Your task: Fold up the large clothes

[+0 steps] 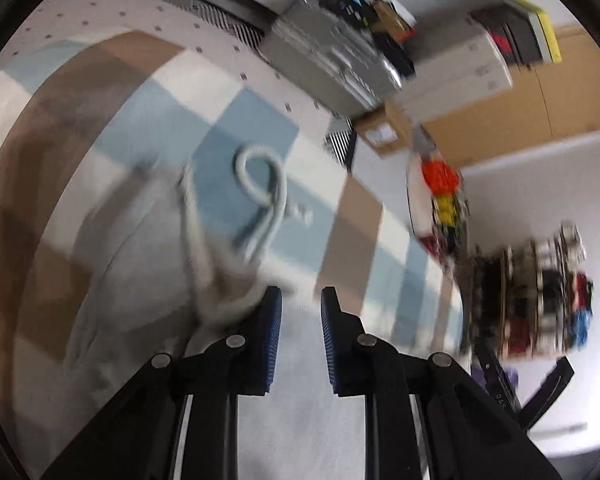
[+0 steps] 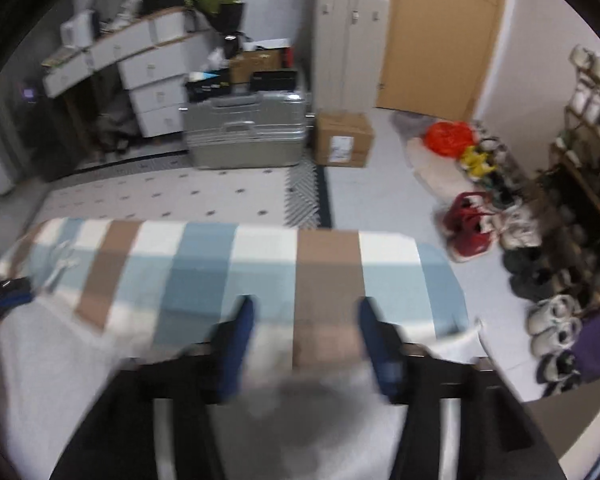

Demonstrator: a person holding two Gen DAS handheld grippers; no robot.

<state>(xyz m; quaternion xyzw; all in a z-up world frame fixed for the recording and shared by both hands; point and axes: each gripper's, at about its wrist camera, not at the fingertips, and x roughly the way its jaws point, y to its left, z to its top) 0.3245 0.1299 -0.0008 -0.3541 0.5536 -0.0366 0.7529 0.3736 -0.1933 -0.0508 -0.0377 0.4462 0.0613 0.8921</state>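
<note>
Soft matt grey knit on the garment [image 1: 140,300], lower left of the left wrist view, with a thick woven cord [image 1: 264,196] at centre. Flat checked cloth for the cover [image 2: 260,264] mid-frame in the right wrist view. Ribbed blue rubbery-looking pads [image 1: 270,340] on matt black plastic arms. Ridged, dull-shining metal on the case [image 2: 246,136]; plain brown cardboard for the box [image 2: 342,140]; smooth wood-look door [image 2: 440,32].

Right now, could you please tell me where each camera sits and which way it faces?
Left wrist: on the left gripper, angled down at the pale grey garment and its drawstring on the checked blanket; only its own blue-padded fingers show.
Right wrist: on the right gripper, angled down across the blanket toward the door; its fingers show.
Shared: blanket, garment, silver case, cardboard box.
</note>
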